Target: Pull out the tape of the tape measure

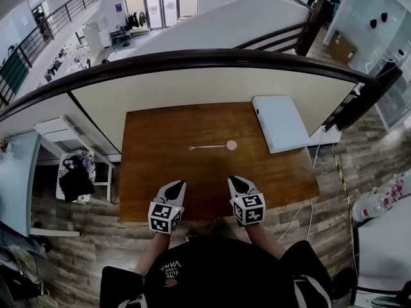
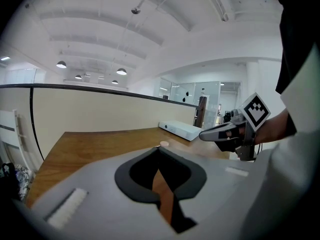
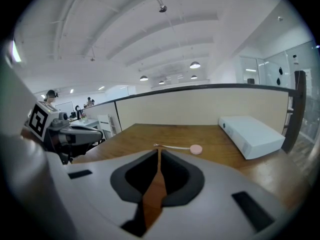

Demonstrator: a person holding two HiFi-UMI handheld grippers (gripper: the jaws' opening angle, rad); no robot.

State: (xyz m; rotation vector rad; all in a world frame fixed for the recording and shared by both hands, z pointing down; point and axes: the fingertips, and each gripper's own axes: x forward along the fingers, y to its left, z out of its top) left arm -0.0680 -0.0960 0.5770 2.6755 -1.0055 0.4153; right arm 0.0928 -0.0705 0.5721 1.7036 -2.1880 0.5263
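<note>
A small pink round tape measure (image 1: 231, 145) lies in the middle of the brown table (image 1: 154, 165), with a short length of thin tape (image 1: 205, 147) drawn out to its left. The case also shows in the right gripper view (image 3: 196, 149) and, just past the jaw tips, in the left gripper view (image 2: 164, 144). My left gripper (image 1: 176, 186) and right gripper (image 1: 236, 181) hover side by side over the table's near edge, well short of the tape measure. Both are shut, jaw tips together, with nothing between them.
A flat white box (image 1: 279, 122) lies at the table's far right corner. A cream partition wall with a dark rail (image 1: 192, 59) runs behind the table. A white stand with a dark bag (image 1: 77, 172) is left of the table. Cables hang off the right side.
</note>
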